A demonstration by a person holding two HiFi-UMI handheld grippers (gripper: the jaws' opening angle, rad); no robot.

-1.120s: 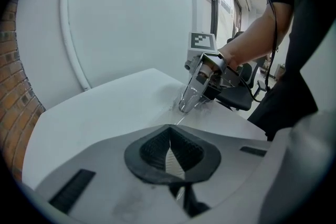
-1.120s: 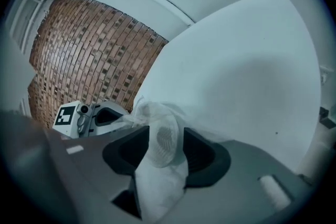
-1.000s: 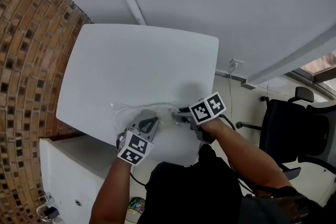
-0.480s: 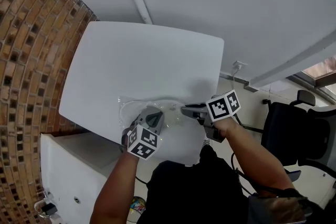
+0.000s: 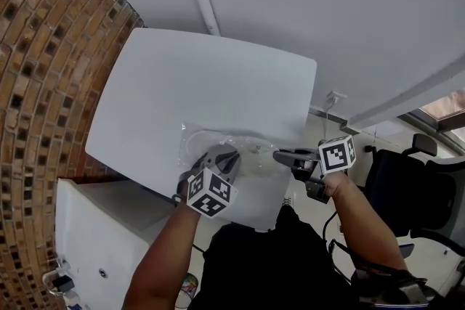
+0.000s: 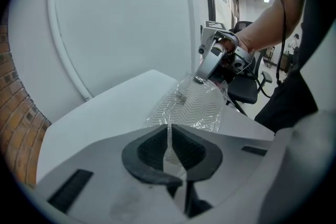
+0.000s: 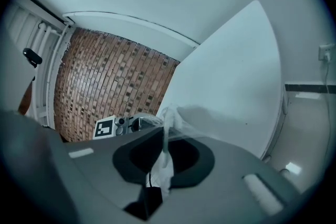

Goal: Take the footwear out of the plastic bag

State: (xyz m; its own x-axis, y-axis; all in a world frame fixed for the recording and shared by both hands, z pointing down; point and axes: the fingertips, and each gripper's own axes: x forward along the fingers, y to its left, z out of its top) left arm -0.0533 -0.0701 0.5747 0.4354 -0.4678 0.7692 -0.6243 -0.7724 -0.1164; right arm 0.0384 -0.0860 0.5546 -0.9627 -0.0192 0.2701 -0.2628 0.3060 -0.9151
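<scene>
A clear plastic bag (image 5: 253, 155) lies near the front edge of the white table (image 5: 203, 83). Inside it is white footwear (image 6: 195, 105) with a zigzag-patterned sole. My left gripper (image 5: 222, 156) pinches the bag's left end; in the left gripper view a strip of film runs between its jaws (image 6: 169, 136), which are opening slightly. My right gripper (image 5: 280, 155) holds the opposite end, lifted off the table. Its jaws (image 7: 165, 139) are closing, with bunched film (image 7: 169, 115) between them. The bag stretches between both grippers.
A brick wall (image 5: 43, 47) runs along the table's left side. A white cabinet (image 5: 94, 229) stands below the table's front left corner. A black office chair (image 5: 407, 178) is on the floor at the right. The person's body is close to the front edge.
My right gripper has moved right and away from the left one, its jaws have closed on the bag's end, and the bag is drawn out between the two grippers.
</scene>
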